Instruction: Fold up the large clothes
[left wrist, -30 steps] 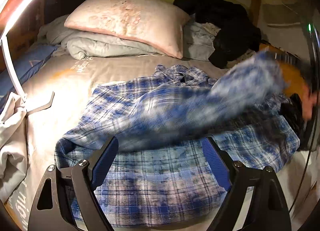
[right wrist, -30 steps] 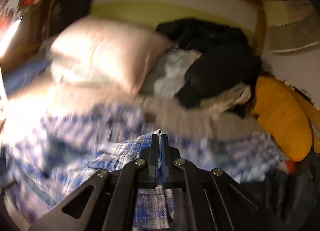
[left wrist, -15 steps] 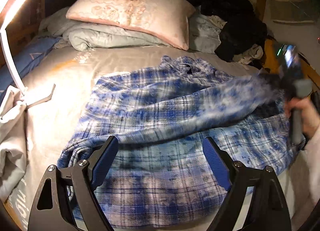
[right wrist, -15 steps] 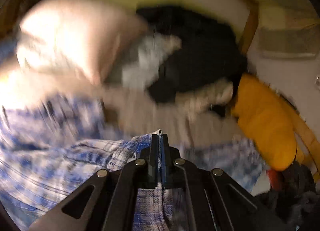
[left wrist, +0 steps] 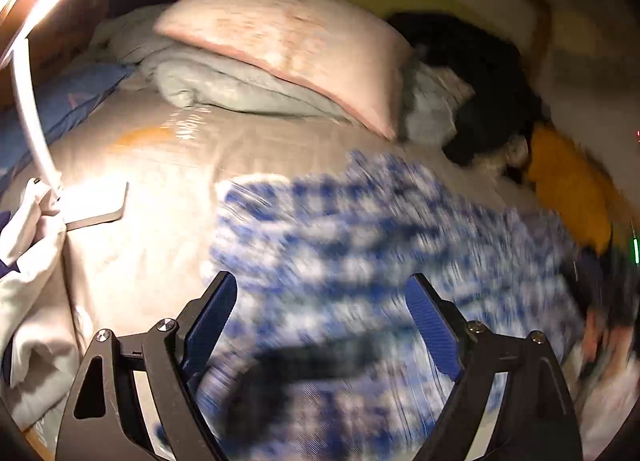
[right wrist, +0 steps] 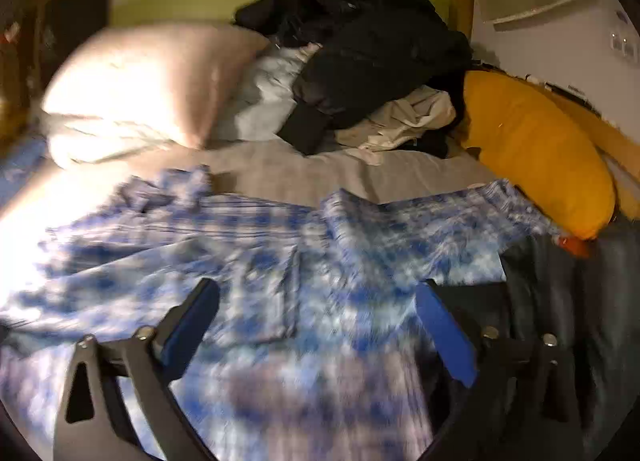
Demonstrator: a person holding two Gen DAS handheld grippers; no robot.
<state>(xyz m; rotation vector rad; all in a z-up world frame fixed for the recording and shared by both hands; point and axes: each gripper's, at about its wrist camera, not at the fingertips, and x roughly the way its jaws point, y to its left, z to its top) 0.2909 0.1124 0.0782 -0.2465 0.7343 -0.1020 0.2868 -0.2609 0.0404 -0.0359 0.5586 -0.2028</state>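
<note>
A blue and white plaid shirt (left wrist: 360,253) lies spread over the beige bed sheet (left wrist: 160,165), blurred by motion in both views. My left gripper (left wrist: 320,301) hovers above its near part, jaws wide, nothing between the blue pads. In the right wrist view the same shirt (right wrist: 280,261) fills the foreground, one sleeve laid across the body. My right gripper (right wrist: 316,301) is opening over it, its jaws spread wide, and the cloth lies loose below them. A hand with the other gripper (left wrist: 608,325) shows blurred at the right edge of the left wrist view.
At the head of the bed are a pink pillow (left wrist: 288,41), a grey folded blanket (left wrist: 224,89), a heap of black clothing (right wrist: 372,45) and a cream garment (right wrist: 404,121). An orange cushion (right wrist: 532,149) lies at the right. A white lamp arm (left wrist: 28,109) and pale cloth (left wrist: 28,261) are at the left.
My right gripper was shut on the plaid sleeve; its jaws now stand wide and the sleeve lies on the shirt. Both views have shifted and blurred.
</note>
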